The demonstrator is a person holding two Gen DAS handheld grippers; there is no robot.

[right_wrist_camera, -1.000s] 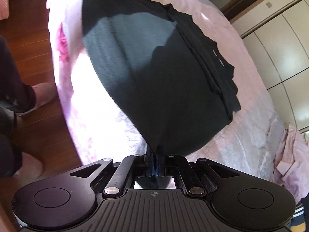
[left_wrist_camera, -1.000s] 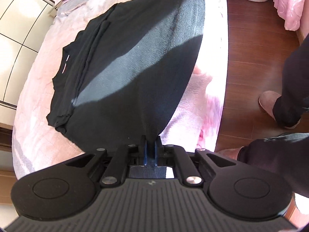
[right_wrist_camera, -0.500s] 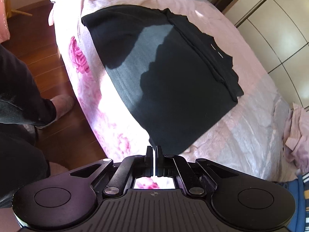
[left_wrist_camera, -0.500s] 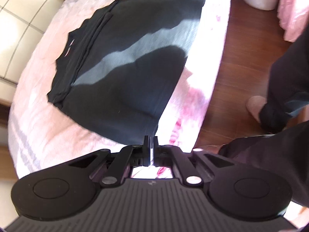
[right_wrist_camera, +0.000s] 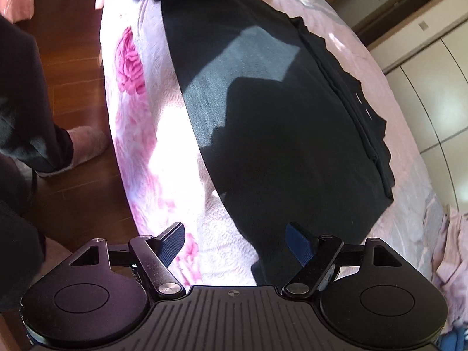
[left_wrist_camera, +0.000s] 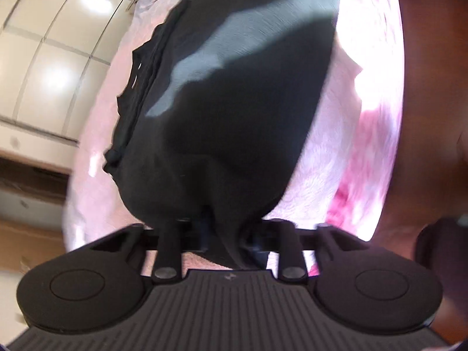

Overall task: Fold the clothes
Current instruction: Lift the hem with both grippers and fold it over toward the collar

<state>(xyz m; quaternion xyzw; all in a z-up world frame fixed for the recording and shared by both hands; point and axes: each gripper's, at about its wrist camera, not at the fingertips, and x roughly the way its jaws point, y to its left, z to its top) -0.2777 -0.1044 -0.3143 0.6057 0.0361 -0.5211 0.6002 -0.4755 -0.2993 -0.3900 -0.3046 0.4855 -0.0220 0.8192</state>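
A black garment (left_wrist_camera: 234, 102) lies folded on the pink bed, its doubled edge and neckline along the far side (right_wrist_camera: 359, 117). My left gripper (left_wrist_camera: 231, 234) is low over the garment's near end. Its jaws are closing on a bunched fold of the black cloth, which drapes over the fingertips and hides them. My right gripper (right_wrist_camera: 235, 241) is opening wide, blue pads (right_wrist_camera: 295, 245) apart. The garment's near corner (right_wrist_camera: 269, 263) lies on the bedspread between the fingers, close to the right pad, and neither pad presses on it.
The pink floral bedspread (right_wrist_camera: 137, 93) drops off to a wooden floor (right_wrist_camera: 76, 58) at its edge. A person's dark trouser leg and pink slipper (right_wrist_camera: 84, 143) stand there. Cream wardrobe doors (left_wrist_camera: 49, 67) rise beyond the bed. Pale pink clothes (right_wrist_camera: 450, 251) lie heaped at the right.
Both grippers have sunk toward the bed, and the garment, held up taut a second ago, now lies flat. The right gripper has opened and let go of the corner. The left is nearer the cloth.
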